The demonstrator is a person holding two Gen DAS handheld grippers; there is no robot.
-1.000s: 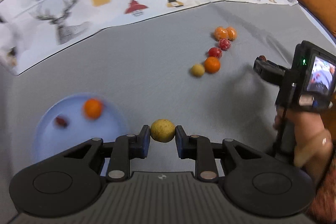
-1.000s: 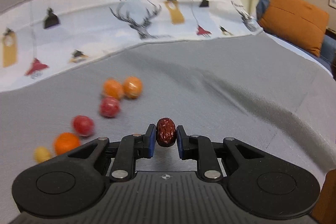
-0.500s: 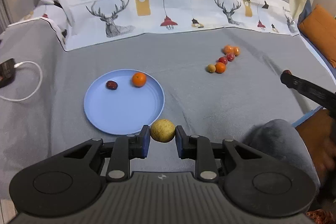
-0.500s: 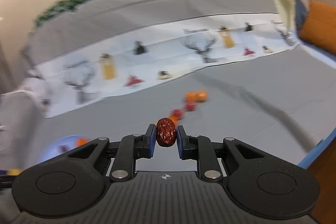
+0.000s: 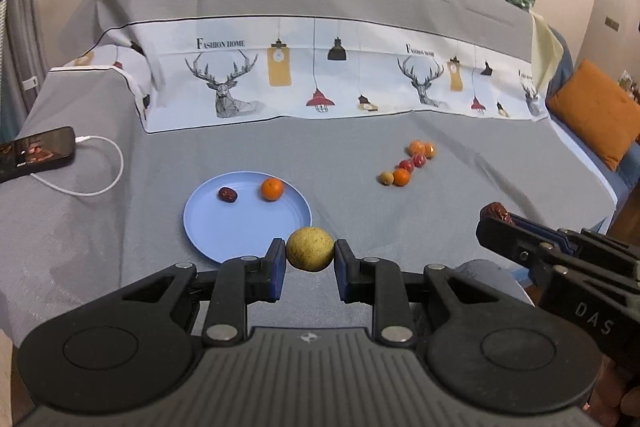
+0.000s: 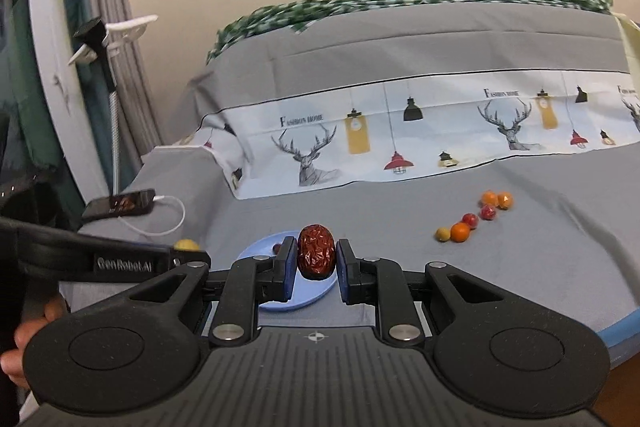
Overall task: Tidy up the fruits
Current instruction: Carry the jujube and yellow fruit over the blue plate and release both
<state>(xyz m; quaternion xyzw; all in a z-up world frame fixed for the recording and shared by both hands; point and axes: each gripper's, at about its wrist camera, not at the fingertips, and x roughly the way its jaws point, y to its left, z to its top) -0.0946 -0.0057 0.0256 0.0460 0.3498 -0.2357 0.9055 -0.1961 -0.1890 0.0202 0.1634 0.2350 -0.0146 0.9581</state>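
In right claw (image 6: 312, 259): red date (image 6: 316, 251) upright, long axis vertical.

— What's different for you now?
— You've pulled both tongs up and back from the bed (image 5: 360, 131): the plate (image 5: 224, 227) now lies just ahead, the loose fruit (image 5: 404, 167) far off.

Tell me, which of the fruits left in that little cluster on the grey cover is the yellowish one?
The small yellow-brown fruit at the cluster's near-left end, touching an orange. The others there are orange or red.
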